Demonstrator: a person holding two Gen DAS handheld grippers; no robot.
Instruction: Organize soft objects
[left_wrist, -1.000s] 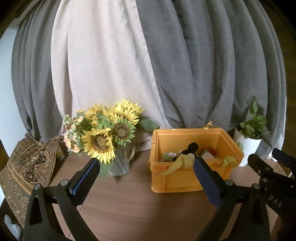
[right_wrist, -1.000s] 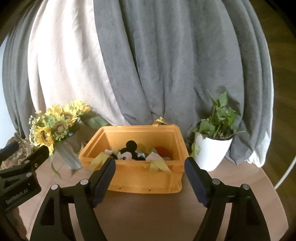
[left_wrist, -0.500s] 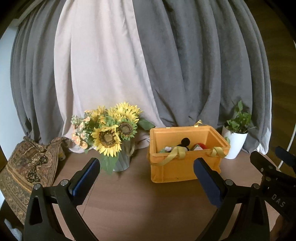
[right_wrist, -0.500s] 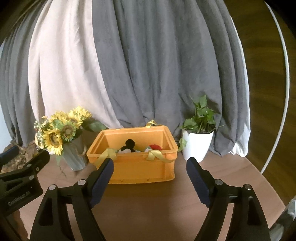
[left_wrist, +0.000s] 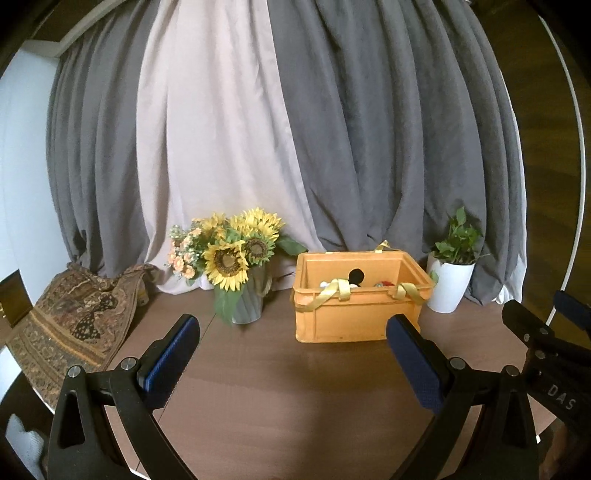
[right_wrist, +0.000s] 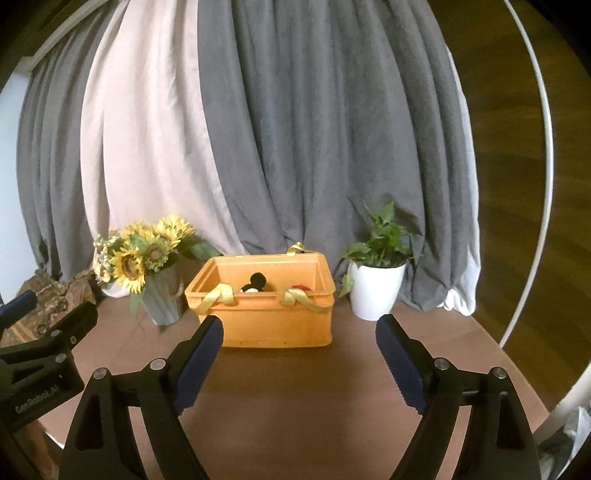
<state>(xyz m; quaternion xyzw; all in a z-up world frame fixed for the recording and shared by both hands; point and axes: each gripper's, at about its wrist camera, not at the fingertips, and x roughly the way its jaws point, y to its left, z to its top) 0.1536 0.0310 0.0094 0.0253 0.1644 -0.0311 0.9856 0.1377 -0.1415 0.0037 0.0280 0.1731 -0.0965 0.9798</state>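
We have drawn both grippers, left (left_wrist: 291, 341) and right (right_wrist: 299, 334), back from the orange crate (right_wrist: 273, 321) at the table's far edge, fingers apart and empty; the soft toys (right_wrist: 255, 283), seemingly all inside, suggest sorting is finished.

Counts on the table
One orange crate (left_wrist: 354, 321), one vase of sunflowers (left_wrist: 236, 280), one potted plant (left_wrist: 452, 280), one patterned cloth (left_wrist: 74, 317), two grippers.

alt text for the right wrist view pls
An open right hand-held gripper faces an orange crate of plush toys on a brown table, flanked by a sunflower vase and a white potted plant, with grey curtains behind.
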